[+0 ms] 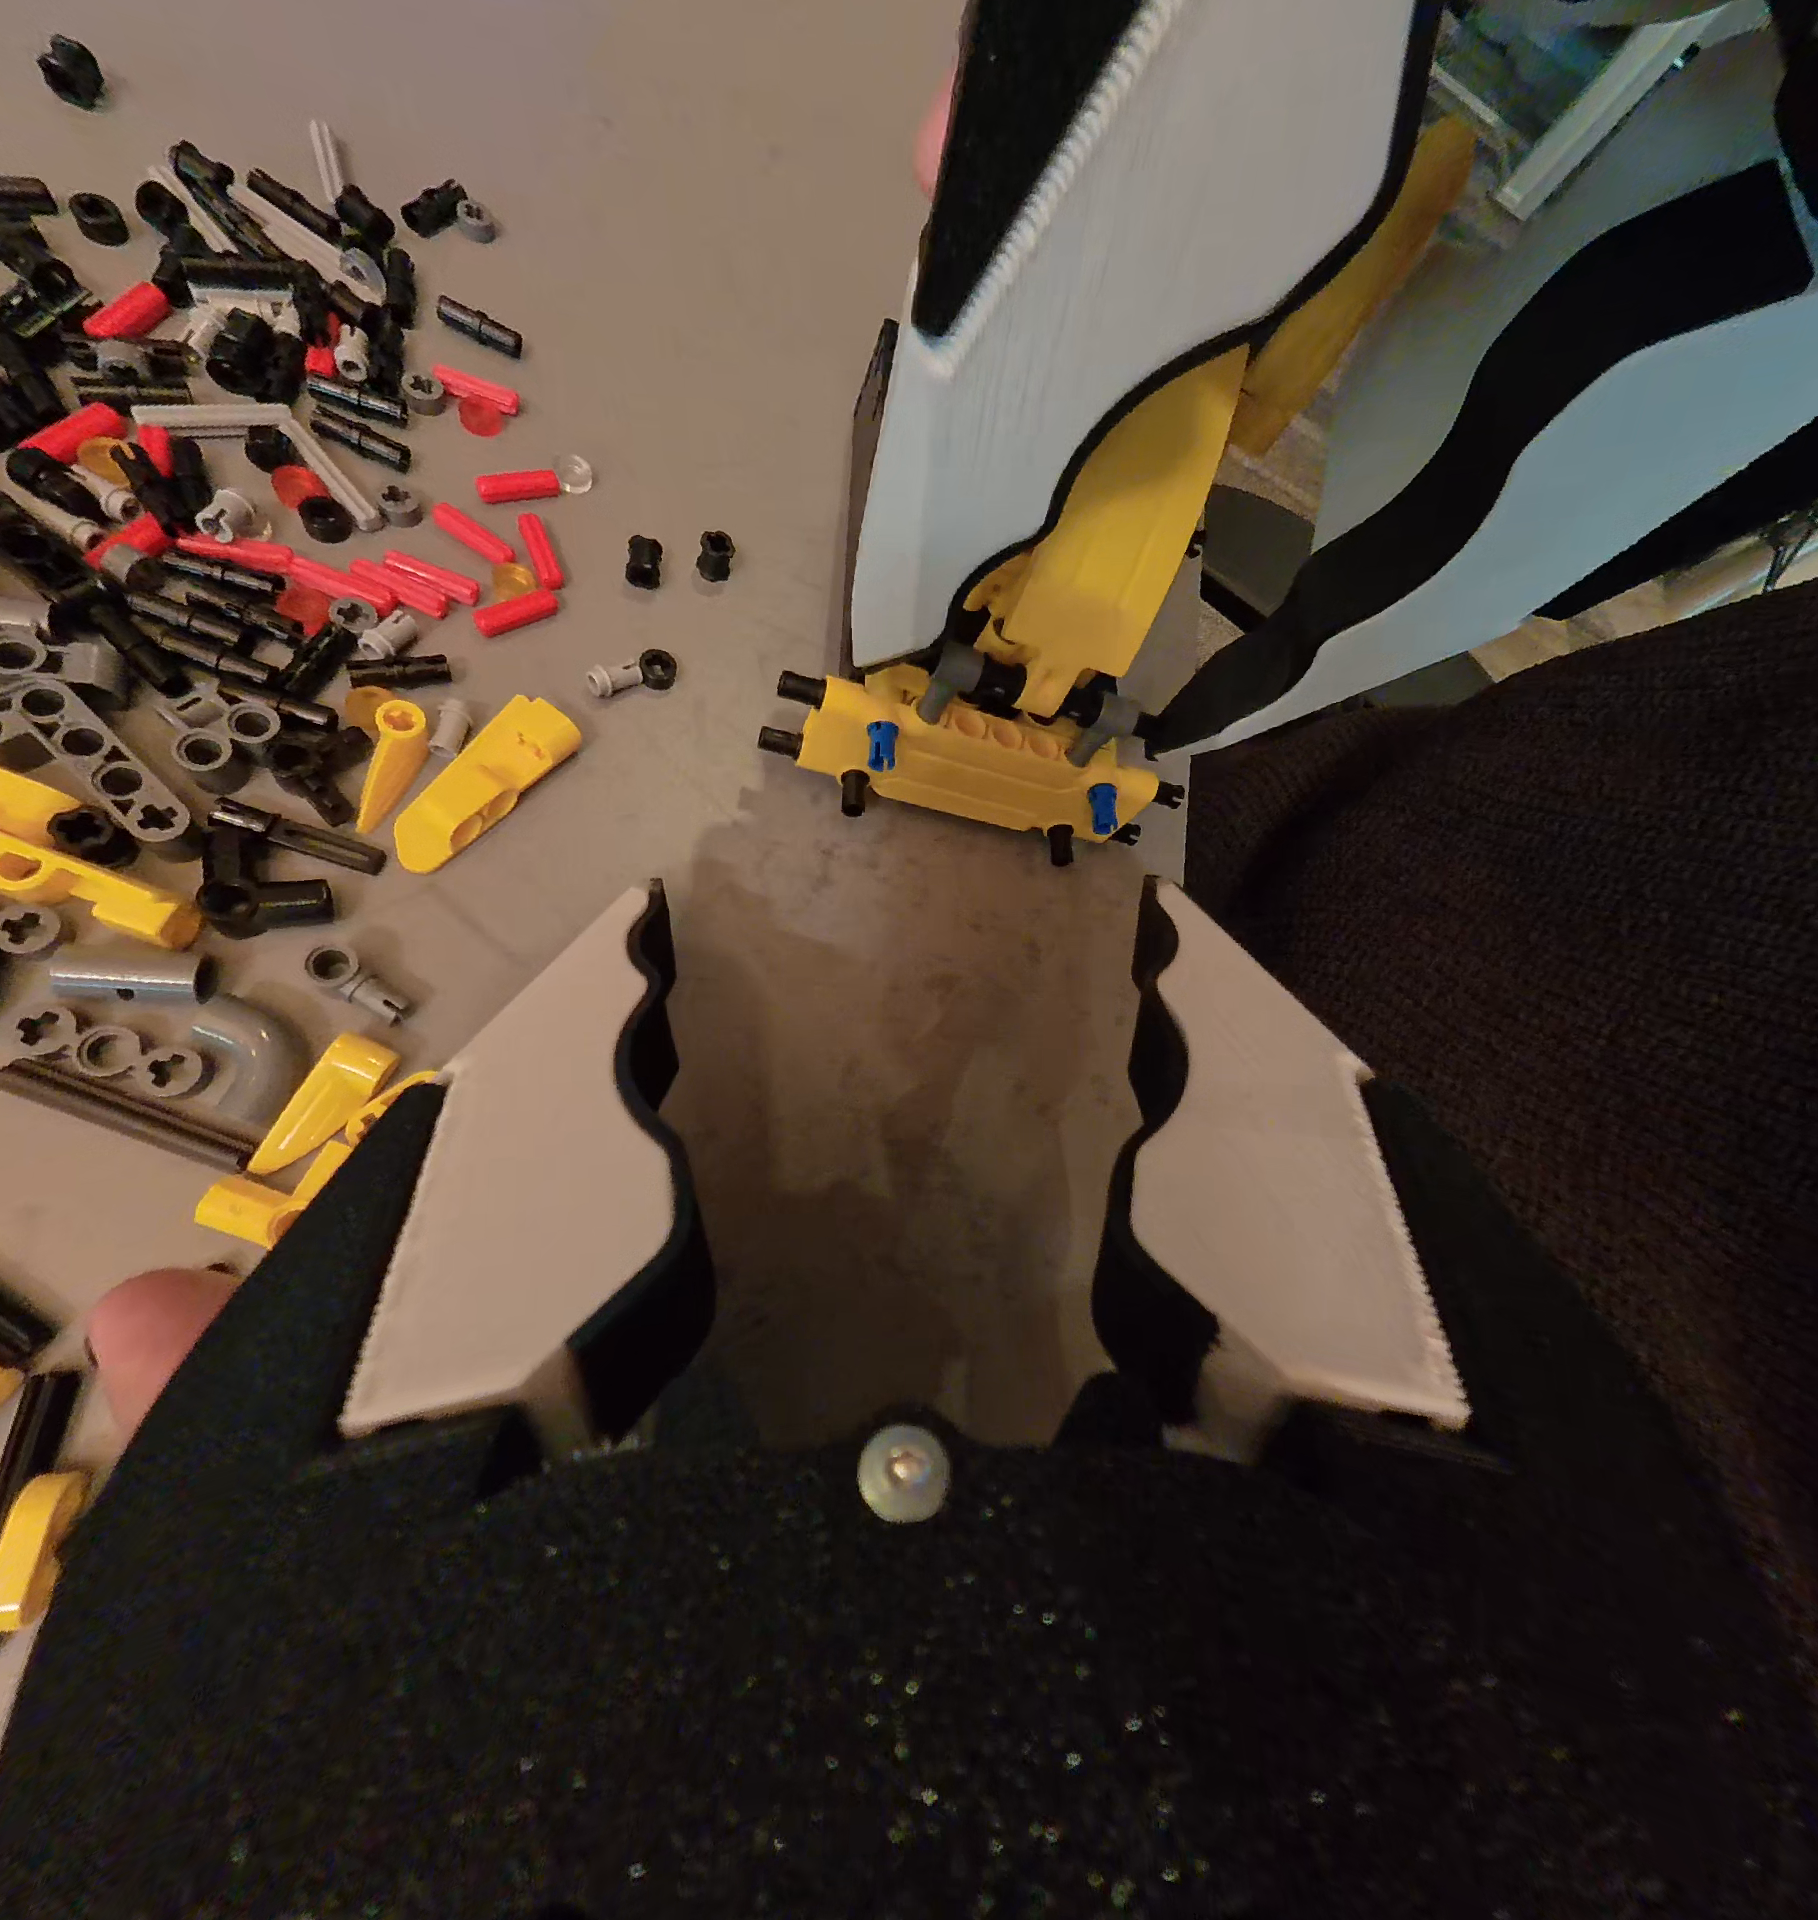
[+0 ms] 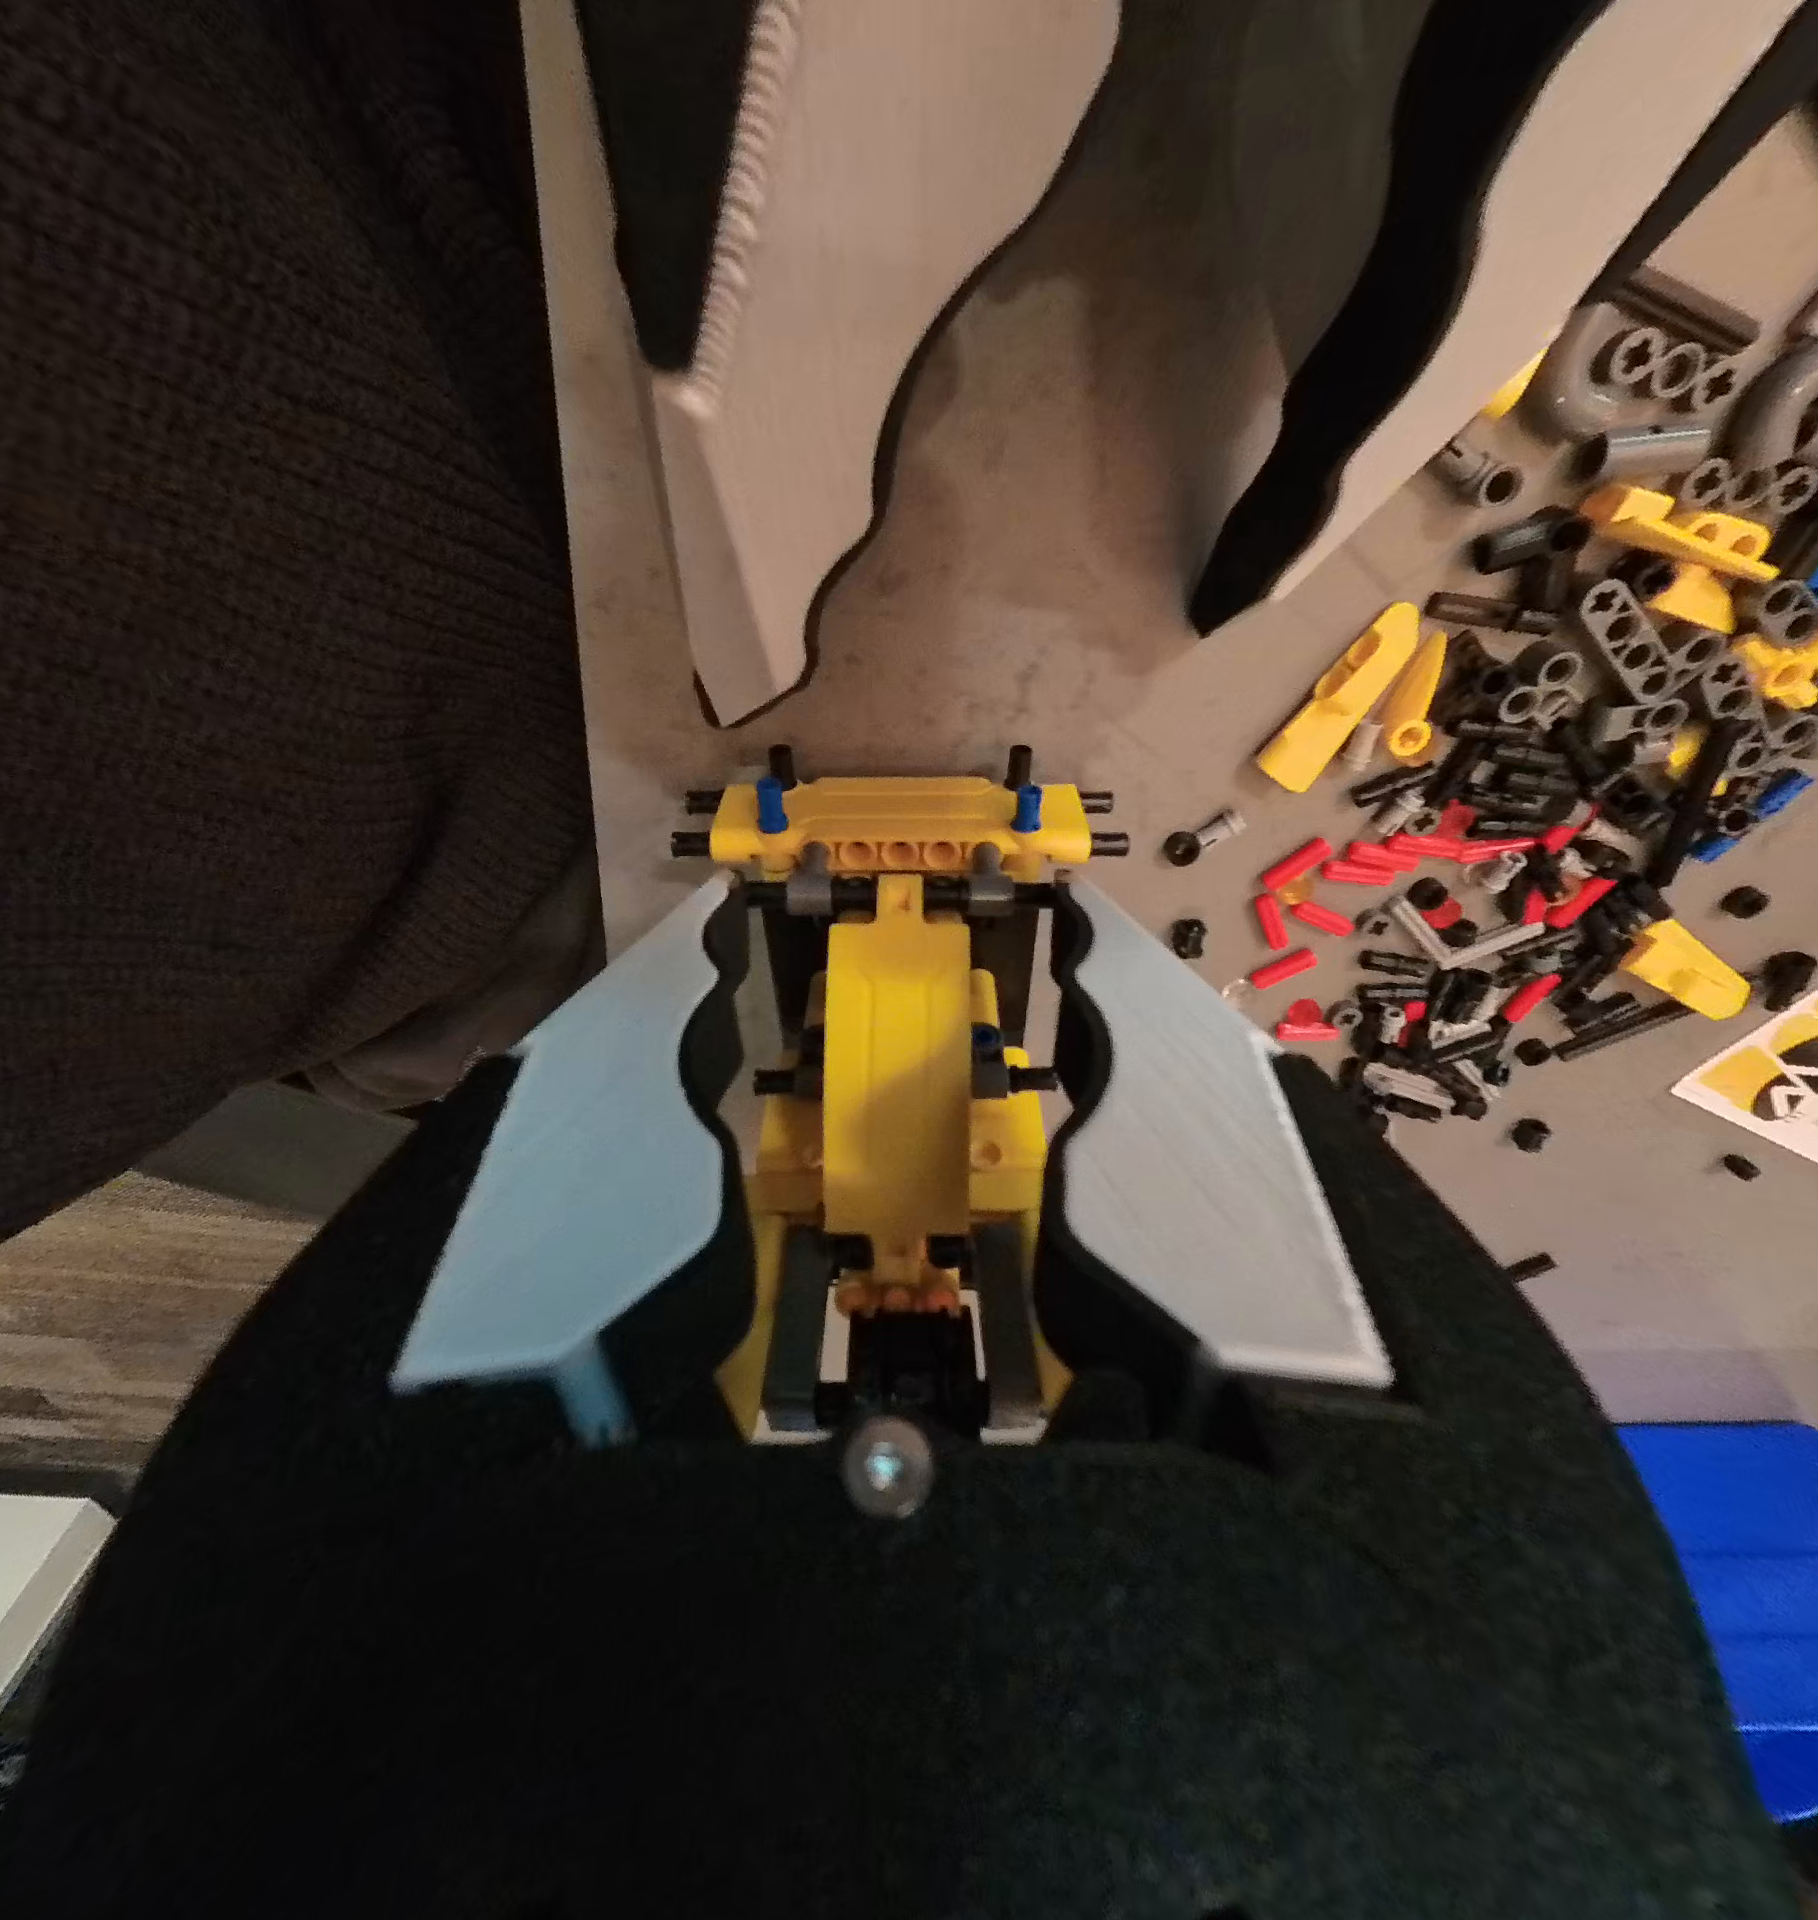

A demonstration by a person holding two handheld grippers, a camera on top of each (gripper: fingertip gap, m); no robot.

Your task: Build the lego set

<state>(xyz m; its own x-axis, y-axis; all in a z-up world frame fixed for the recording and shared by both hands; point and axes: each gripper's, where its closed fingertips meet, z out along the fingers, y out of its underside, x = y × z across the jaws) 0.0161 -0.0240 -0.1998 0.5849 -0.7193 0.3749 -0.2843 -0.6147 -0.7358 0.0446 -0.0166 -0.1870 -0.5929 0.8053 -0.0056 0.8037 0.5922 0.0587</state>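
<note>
My right gripper [image 2: 900, 888] is shut on a yellow brick-built model [image 2: 894, 1091] with black pins and blue pins on its front beam. The model lies lengthwise between the fingers, its front beam sticking out past the tips. In the left wrist view the same model [image 1: 988, 758] hangs from the right gripper [image 1: 1024, 696] just above the grey table [image 1: 676, 208], near its edge. My left gripper [image 1: 903, 894] is open and empty, pointing at the model's front beam from a short gap away. It also shows in the right wrist view [image 2: 988, 613], facing the model.
A pile of loose black, red, grey and yellow parts [image 1: 209, 520] covers the table's left; it shows in the right wrist view [image 2: 1559, 831] too. A sticker sheet [image 2: 1798, 1081] lies beside it. A dark knitted garment [image 1: 1559, 1039] borders the table edge. A fingertip [image 1: 146, 1340] shows low left. The left gripper's tips are roughly 4 cm from the right gripper's.
</note>
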